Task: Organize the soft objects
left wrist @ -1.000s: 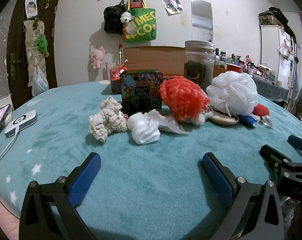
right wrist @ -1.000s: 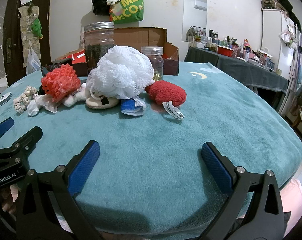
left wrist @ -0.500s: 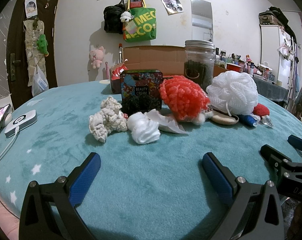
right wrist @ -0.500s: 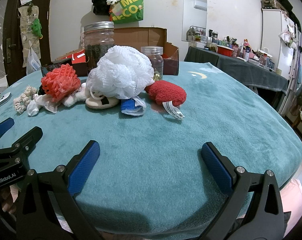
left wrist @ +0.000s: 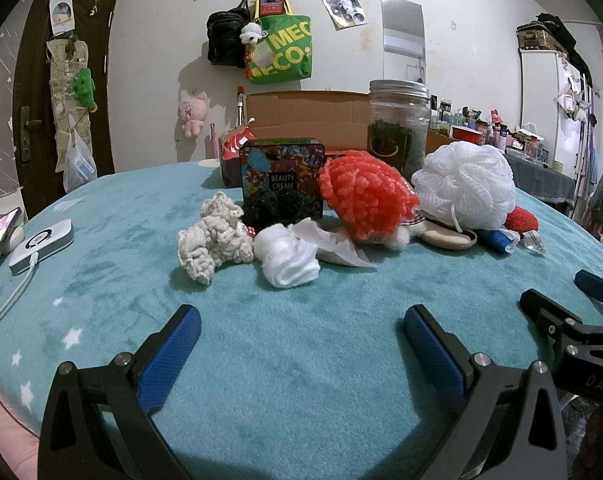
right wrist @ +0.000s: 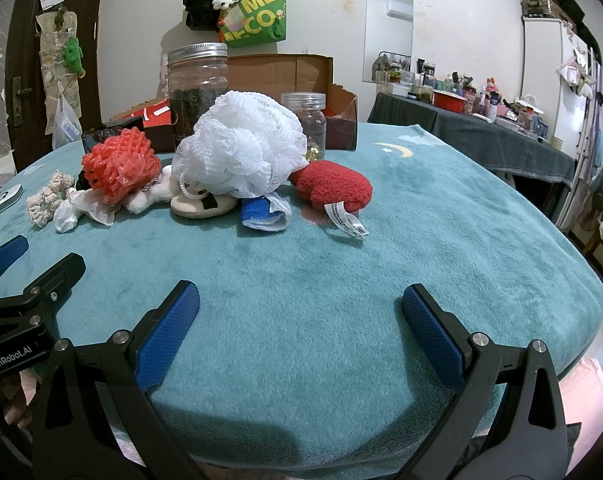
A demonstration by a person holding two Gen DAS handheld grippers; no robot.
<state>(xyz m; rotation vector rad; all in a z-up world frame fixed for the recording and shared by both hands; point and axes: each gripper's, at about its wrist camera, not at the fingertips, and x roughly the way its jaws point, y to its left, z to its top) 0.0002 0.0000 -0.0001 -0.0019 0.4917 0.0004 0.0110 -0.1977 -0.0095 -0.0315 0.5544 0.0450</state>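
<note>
Soft objects lie in a row on the teal blanket: a cream knitted piece, a white cloth wad, an orange-red mesh puff, a white bath pouf, a beige slipper, a blue cloth and a red plush with a tag. My left gripper is open and empty, well short of the cream piece and white wad. My right gripper is open and empty, well short of the blue cloth and red plush.
A floral "BEAUTY CREAM" tin, a large glass jar, a small jar and an open cardboard box stand behind the pile. A phone and white charger lie at the far left. The table edge drops off at right.
</note>
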